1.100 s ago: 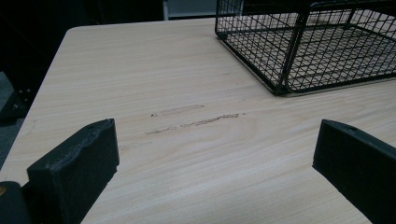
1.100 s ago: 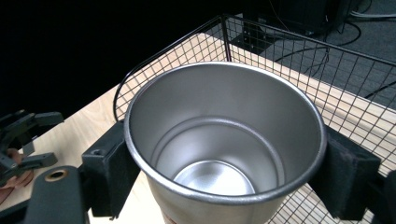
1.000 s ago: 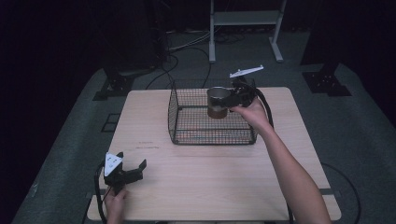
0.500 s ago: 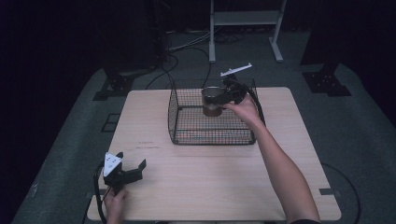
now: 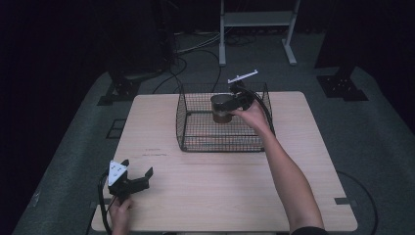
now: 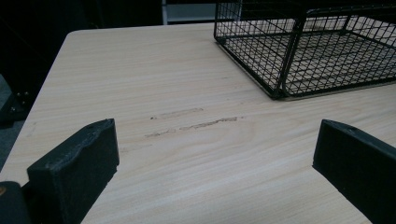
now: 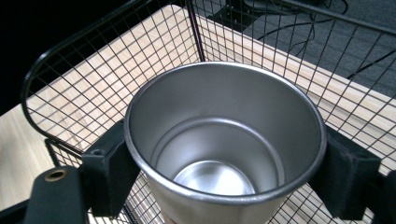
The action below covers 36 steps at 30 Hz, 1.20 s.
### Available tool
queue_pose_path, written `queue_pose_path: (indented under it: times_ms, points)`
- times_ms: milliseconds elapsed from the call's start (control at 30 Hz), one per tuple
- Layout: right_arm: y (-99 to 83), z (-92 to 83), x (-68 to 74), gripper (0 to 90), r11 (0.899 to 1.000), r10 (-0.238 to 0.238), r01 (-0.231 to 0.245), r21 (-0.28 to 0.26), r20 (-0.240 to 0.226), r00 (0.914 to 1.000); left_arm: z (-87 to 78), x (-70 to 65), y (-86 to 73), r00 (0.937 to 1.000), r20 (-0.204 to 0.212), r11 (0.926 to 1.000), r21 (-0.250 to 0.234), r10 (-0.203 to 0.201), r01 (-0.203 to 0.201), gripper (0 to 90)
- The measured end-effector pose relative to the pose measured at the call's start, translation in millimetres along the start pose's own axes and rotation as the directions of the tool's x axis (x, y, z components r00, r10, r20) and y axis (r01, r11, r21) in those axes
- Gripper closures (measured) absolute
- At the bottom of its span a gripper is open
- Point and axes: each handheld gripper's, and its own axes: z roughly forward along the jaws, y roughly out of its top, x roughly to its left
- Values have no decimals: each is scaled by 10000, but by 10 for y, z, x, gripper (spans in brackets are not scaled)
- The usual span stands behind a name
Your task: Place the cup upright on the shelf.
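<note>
Your right gripper (image 5: 234, 101) is clamping the cup (image 5: 221, 107), one black jaw pressing each side of the steel wall just under the rim. In the right gripper view the cup (image 7: 224, 140) is sitting upright between the jaws, open mouth up and empty, with the basket (image 7: 93, 79) mesh all around it.

Over the last second you have been carrying the cup leftward, from above the basket's far right corner toward the middle of its far side. It is now hanging inside the basket (image 5: 195, 142), near the far wall. You have also been lowering it slightly, though I cannot tell whether its base is touching the wire floor yet; the right gripper view suggests it is still a little above the mesh.

That shift means the carry is nearly over and the placing is beginning. Judging from this, you are needing only a short, straight descent before letting go; keep the cup level so it is not tipping on the wire floor, and mind the far wall beside it.

Your left gripper (image 5: 128, 180) is resting on the table (image 5: 220, 196) at its near left corner, jaws spread wide and holding nothing, exactly where it was a second ago. In the left gripper view the bare wood is lying between them.
</note>
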Motion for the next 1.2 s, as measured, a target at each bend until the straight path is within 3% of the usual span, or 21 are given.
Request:
queue_pose_path:
  times_ms: [533,767,1033,1200]
  points:
    - [-78,289,-7,178,9979,-251,254,602,-59,9997,-2,3,0,10000,25,10000,-36,-11,12,0]
    - [-109,380,-27,177,9925,-457,441,1141,112,9989,-4,5,-3,10000,31,9999,-126,-66,67,0]
    - [-151,524,-31,175,9784,-826,740,1929,368,9959,-5,9,-3,9999,40,9999,-127,-92,93,0]
    - [-169,558,-38,174,9751,-837,737,2089,393,9957,-8,14,-3,9999,52,9998,-133,-121,121,0]
